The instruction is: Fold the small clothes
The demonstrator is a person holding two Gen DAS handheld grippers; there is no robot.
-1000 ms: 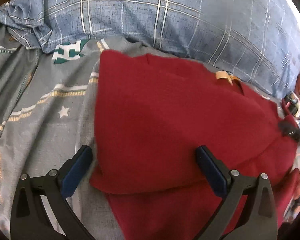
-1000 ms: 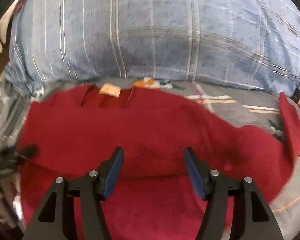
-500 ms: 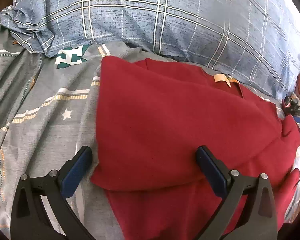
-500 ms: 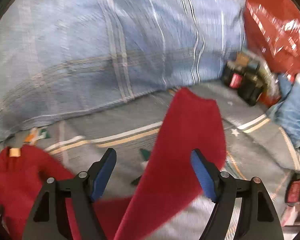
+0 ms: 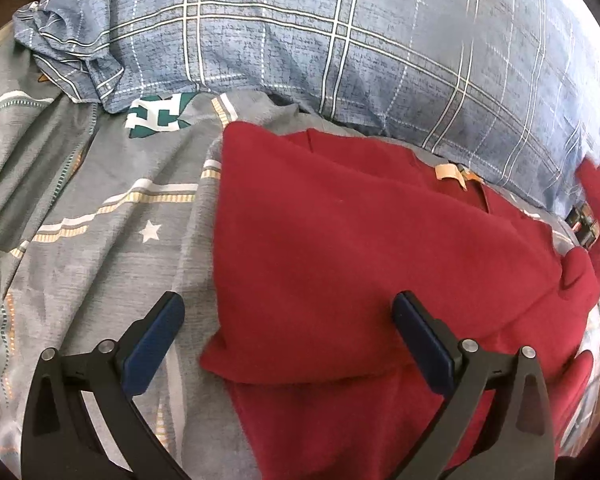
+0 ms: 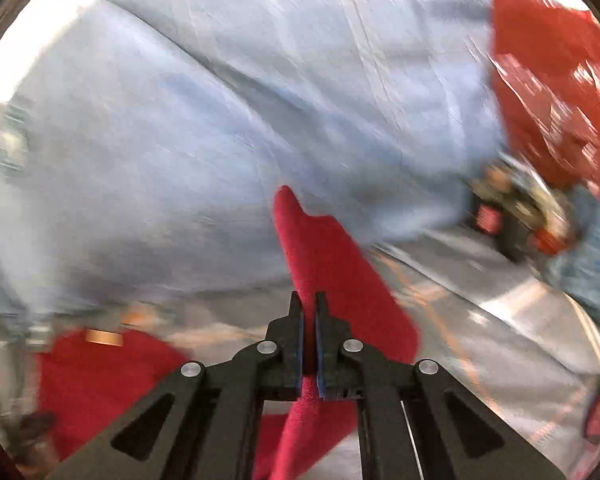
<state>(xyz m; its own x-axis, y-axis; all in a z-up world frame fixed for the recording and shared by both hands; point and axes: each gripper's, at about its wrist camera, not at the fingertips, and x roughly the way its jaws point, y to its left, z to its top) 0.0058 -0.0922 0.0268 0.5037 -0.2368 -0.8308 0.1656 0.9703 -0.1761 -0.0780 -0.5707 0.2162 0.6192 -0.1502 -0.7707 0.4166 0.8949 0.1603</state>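
Observation:
A dark red sweater (image 5: pixel 360 248) lies on the grey patterned bedsheet (image 5: pixel 100 208), its left side folded over the body, a tan neck label (image 5: pixel 448 171) near the pillow. My left gripper (image 5: pixel 288 328) is open, its fingers apart just above the folded lower edge, holding nothing. My right gripper (image 6: pixel 309 320) is shut on the red sleeve (image 6: pixel 332 264), which is lifted and stands up past the fingertips. The sweater's body (image 6: pixel 100 380) lies at lower left in that blurred view.
A blue plaid pillow (image 5: pixel 340 40) fills the far side. A shiny red bag (image 6: pixel 552 92) and small dark items (image 6: pixel 512 220) sit at the right. Blue denim cloth (image 6: pixel 592 264) lies at the right edge.
My right gripper swung right from the sweater's body to the sleeve, closed on it and raised it. My left gripper stayed open over the folded edge, drifting slightly back.

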